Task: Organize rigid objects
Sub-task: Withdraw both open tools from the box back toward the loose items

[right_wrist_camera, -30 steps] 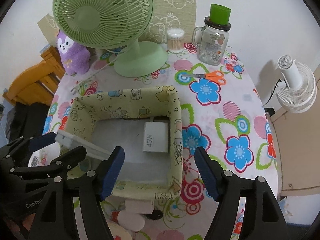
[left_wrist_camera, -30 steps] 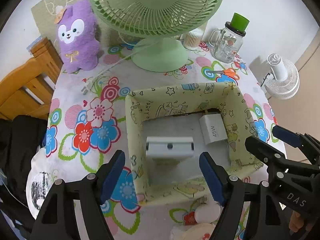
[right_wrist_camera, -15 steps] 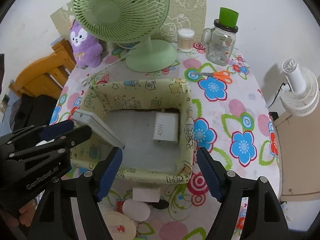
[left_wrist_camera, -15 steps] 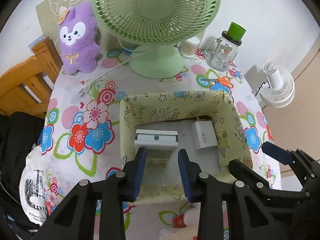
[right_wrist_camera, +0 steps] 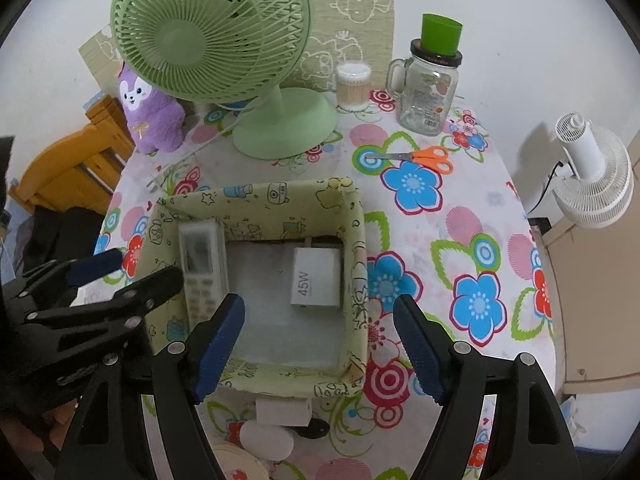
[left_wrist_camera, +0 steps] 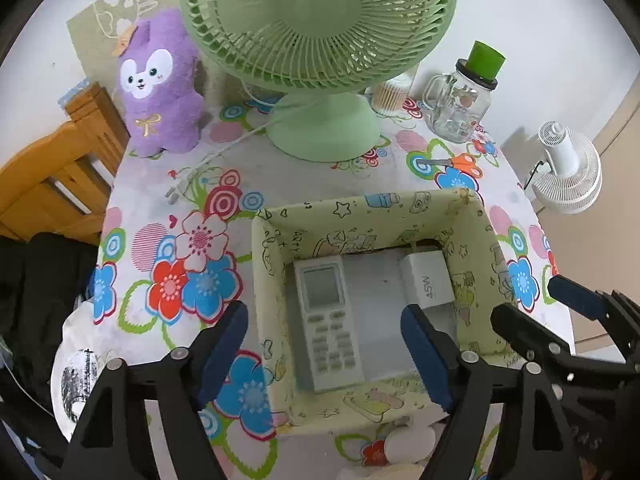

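Note:
A white remote control [left_wrist_camera: 326,320] lies flat, buttons up, along the left side of the yellow-green cartoon-print fabric box [left_wrist_camera: 372,204]. A white 45W charger [left_wrist_camera: 426,280] lies at the box's far right. My left gripper [left_wrist_camera: 324,344] hovers over the remote with its jaws opening and nothing pressed between the pads. My right gripper [right_wrist_camera: 320,336] hangs open over the box's front right part, empty. Each gripper shows in the other's view: the right gripper [left_wrist_camera: 532,304] and the left gripper [right_wrist_camera: 134,270]. The right wrist view also holds the remote [right_wrist_camera: 202,264], charger [right_wrist_camera: 314,282] and box [right_wrist_camera: 280,196].
On the flowered tablecloth stand a green desk fan [left_wrist_camera: 320,128], a purple plush [left_wrist_camera: 160,92], a glass jar with green cup [right_wrist_camera: 430,92], a cotton swab tub [right_wrist_camera: 352,88] and orange scissors [right_wrist_camera: 420,156]. Small white items [right_wrist_camera: 280,412] lie before the box. A white fan [right_wrist_camera: 592,184] is clipped off-table at right.
The remote, standing on end inside the box before, now lies flat on the box floor. My left jaws closed narrow half a second ago and now stand wide apart.

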A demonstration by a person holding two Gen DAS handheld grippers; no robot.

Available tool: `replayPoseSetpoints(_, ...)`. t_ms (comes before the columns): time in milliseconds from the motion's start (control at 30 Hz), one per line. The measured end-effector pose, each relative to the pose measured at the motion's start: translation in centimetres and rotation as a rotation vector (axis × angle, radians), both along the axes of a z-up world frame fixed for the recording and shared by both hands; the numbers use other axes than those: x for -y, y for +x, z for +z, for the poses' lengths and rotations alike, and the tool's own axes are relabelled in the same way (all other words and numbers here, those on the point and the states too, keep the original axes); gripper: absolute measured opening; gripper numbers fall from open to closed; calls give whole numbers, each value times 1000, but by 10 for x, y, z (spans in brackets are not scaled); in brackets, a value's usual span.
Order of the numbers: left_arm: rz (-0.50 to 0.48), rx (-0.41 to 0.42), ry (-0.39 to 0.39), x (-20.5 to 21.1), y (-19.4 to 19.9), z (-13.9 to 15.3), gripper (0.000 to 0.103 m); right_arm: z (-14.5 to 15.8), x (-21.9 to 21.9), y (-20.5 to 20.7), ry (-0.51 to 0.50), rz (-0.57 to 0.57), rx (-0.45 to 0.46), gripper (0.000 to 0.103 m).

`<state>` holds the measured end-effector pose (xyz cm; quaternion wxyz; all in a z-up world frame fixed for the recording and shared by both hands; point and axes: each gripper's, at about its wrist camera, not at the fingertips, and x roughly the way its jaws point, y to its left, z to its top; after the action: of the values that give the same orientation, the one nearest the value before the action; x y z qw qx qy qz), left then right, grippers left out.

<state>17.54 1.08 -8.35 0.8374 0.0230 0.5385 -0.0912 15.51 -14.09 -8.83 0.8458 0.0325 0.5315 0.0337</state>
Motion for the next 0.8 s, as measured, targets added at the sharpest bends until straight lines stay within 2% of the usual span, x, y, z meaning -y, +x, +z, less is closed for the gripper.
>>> replayPoseSetpoints(300,49,11,16,-5,-40,5,93,3,7,-29,9,26,1,80)
replayPoseSetpoints(600,84,21,30,0,-82,9,97,7,16,-62,-3,62,16,87)
replayPoseSetpoints(800,94,27,31,3,-104,8,100,5,21,-81,-10,85,15,88)
